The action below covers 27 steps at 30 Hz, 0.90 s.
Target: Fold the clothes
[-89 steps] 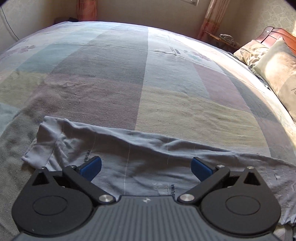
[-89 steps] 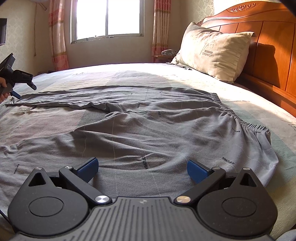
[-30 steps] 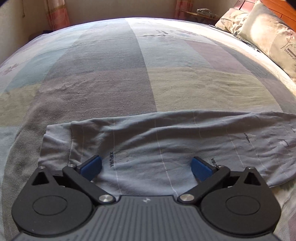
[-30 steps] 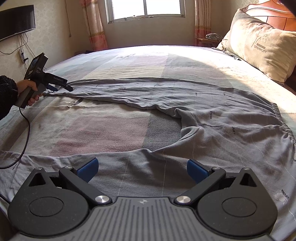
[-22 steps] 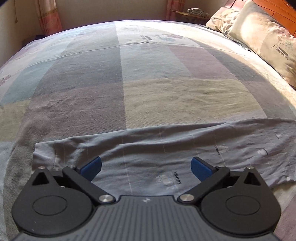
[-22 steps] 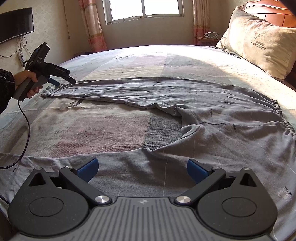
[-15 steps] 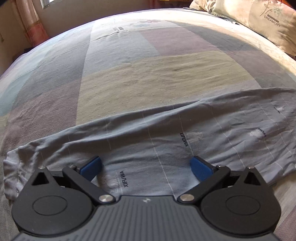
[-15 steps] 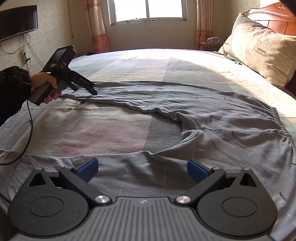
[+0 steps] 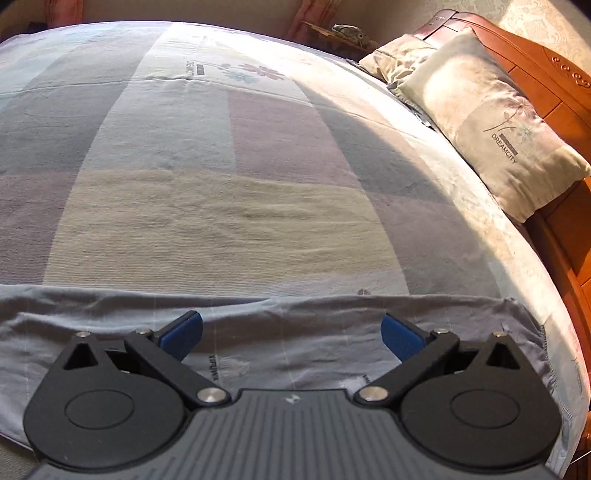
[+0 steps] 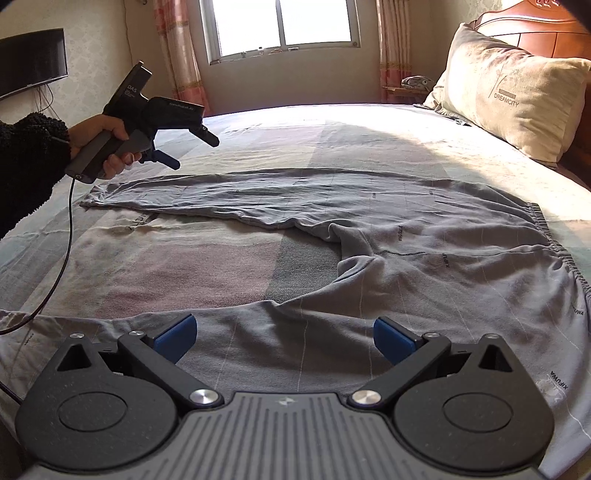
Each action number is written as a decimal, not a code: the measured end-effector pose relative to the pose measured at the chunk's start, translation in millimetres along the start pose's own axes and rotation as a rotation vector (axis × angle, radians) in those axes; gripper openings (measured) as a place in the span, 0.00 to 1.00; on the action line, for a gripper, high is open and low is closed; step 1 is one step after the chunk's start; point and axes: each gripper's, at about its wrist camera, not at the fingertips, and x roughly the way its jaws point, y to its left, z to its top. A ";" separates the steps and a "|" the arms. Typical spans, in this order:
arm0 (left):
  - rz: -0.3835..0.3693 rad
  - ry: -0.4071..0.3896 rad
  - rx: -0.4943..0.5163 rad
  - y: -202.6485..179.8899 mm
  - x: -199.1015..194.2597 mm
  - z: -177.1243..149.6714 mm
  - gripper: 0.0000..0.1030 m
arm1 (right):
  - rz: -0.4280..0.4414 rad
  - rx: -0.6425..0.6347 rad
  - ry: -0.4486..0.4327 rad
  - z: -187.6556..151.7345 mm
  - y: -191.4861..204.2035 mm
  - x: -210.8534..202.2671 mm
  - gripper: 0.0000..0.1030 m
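Observation:
Grey pants (image 10: 443,258) lie spread flat on the bed, both legs running left and the elastic waistband (image 10: 554,247) at the right. My right gripper (image 10: 284,336) hovers open over the near leg, nothing between its blue pads. A hand (image 10: 96,133) holds my left gripper (image 10: 195,149) in the air above the far leg's cuff (image 10: 99,195); it is open and holds nothing. In the left wrist view my left gripper (image 9: 291,332) is open over the far leg (image 9: 314,317), with the waistband end (image 9: 539,332) at the right.
A patchwork bedspread (image 9: 221,206) covers the bed. Pillows (image 10: 509,96) lean on the wooden headboard (image 9: 546,85) at the right. A cable (image 10: 62,258) hangs from the left gripper across the bed's left side. A wall TV (image 10: 29,62) and a window (image 10: 280,26) are behind.
The left gripper has risen off the far leg's cuff and swung rightward, so its view now reaches the waistband and pillows. The right gripper has hardly moved.

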 end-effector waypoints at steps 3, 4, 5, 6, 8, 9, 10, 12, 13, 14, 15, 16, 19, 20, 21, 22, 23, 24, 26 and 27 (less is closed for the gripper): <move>-0.014 0.028 -0.096 10.2 26.2 -0.8 0.99 | 0.003 0.005 -0.006 0.0 -3.1 -2.5 1.00; -0.016 0.021 -0.116 14.8 29.9 -3.6 0.99 | 0.004 0.006 -0.008 0.0 -4.2 -3.3 1.00; -0.019 0.009 -0.128 19.1 31.8 -6.4 0.99 | 0.005 0.008 -0.010 0.0 -5.2 -4.2 1.00; -0.021 -0.018 -0.128 22.2 30.6 -7.3 0.99 | 0.006 0.010 -0.012 -0.1 -6.3 -4.9 1.00; 0.036 -0.051 -0.108 26.0 27.9 -4.3 0.99 | 0.003 0.018 -0.011 -1.0 -9.7 -5.1 1.00; 0.059 -0.056 -0.112 27.9 25.6 -1.9 0.99 | 0.004 0.027 -0.012 -1.6 -11.9 -5.4 1.00; 0.079 -0.059 -0.121 29.9 22.8 0.8 0.99 | 0.003 0.034 -0.013 -2.0 -13.6 -5.8 1.00; 0.111 -0.065 -0.139 31.4 15.8 5.2 0.99 | 0.001 0.048 -0.013 -2.6 -16.8 -6.6 1.00; 0.099 -0.062 -0.140 29.5 11.4 5.1 0.99 | -0.001 0.051 -0.017 -2.4 -17.7 -7.7 1.00; 0.072 -0.053 -0.134 26.2 7.3 3.6 0.99 | -0.003 0.053 -0.021 -2.1 -18.4 -8.8 1.00; 0.054 -0.039 -0.112 20.2 3.1 -0.7 0.99 | -0.002 0.054 -0.026 -1.4 -18.4 -10.1 1.00; 0.041 -0.024 -0.086 13.4 -1.0 -5.9 0.99 | -0.002 0.053 -0.031 -0.7 -18.2 -11.6 1.00; 0.072 0.010 0.024 -10.1 -7.0 -27.3 0.99 | -0.004 0.038 -0.034 1.8 -13.8 -17.7 1.00; 0.096 0.031 0.067 -15.4 -6.8 -36.1 0.99 | -0.005 0.033 -0.035 2.7 -12.4 -19.7 1.00; 0.124 0.056 0.115 -20.6 -6.2 -45.4 0.99 | -0.006 0.028 -0.036 3.6 -10.9 -21.7 1.00; 0.155 0.077 0.150 -23.7 -4.2 -52.7 0.99 | -0.007 0.023 -0.037 4.4 -9.4 -23.8 1.00; 0.196 0.106 0.178 -24.5 -1.2 -61.6 0.99 | -0.008 0.018 -0.038 5.3 -8.0 -25.8 1.00; 0.229 0.146 0.185 -22.7 2.2 -70.0 0.99 | -0.009 0.013 -0.038 6.2 -6.5 -27.9 1.00; 0.266 0.166 0.226 -27.4 -0.9 -78.7 0.99 | -0.011 0.004 -0.041 7.9 -3.8 -32.3 1.00; 0.281 0.183 0.231 -30.6 -3.8 -80.1 0.99 | -0.017 0.001 -0.045 9.1 -3.6 -37.1 1.00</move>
